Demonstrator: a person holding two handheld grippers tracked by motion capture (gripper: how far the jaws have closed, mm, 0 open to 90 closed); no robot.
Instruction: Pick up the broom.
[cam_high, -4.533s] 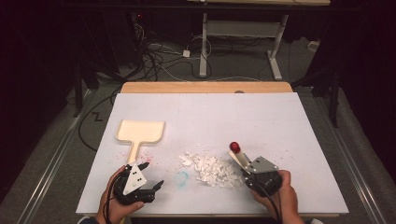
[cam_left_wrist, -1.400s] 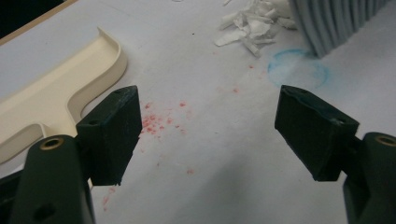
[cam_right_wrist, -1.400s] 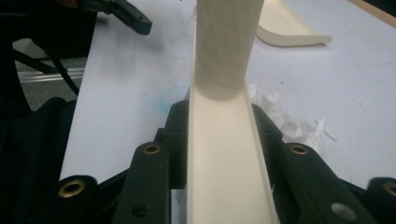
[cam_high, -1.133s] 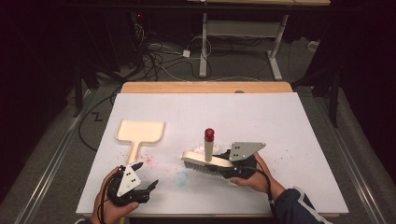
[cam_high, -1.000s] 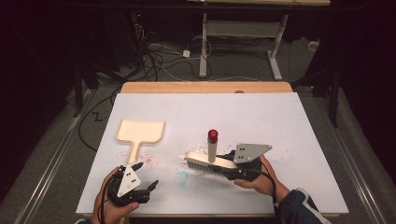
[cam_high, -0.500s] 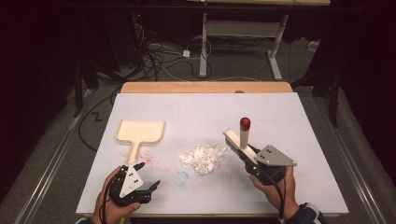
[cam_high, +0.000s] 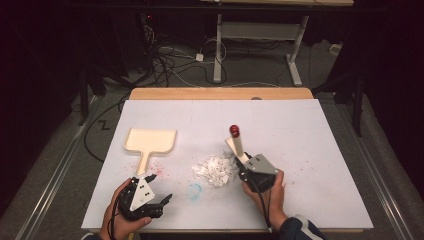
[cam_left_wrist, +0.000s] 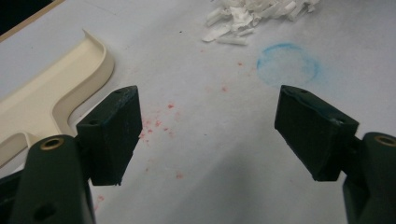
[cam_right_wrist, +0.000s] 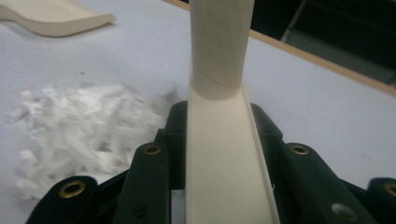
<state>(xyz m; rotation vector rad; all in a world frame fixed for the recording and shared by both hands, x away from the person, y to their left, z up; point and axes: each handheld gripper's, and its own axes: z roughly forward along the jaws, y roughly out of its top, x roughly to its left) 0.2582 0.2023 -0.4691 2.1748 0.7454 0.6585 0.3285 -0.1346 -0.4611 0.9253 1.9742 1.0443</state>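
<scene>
A cream brush (cam_high: 236, 144) with a red-tipped handle stands tilted just right of a pile of white paper shreds (cam_high: 215, 170). My right gripper (cam_high: 243, 162) is shut on the brush's base, seen close up as the brush (cam_right_wrist: 224, 140) between the black jaws, with the shreds (cam_right_wrist: 79, 126) to its left. A cream dustpan (cam_high: 150, 141) lies flat at the left, handle toward me. My left gripper (cam_high: 159, 189) rests open near that handle's end. In its own view, the left gripper (cam_left_wrist: 208, 135) holds nothing, with the dustpan (cam_left_wrist: 56, 100) at the left.
The white table top (cam_high: 320, 150) has red specks and a faint blue ring (cam_high: 194, 190) between the two grippers. A wooden strip (cam_high: 220, 93) runs along the far edge. Beyond it are cables and desk legs on the dark floor.
The right gripper swung the brush from lying across the pile out to the right, then back left and down beside it. The shreds are gathered tighter. The left gripper stayed put.
</scene>
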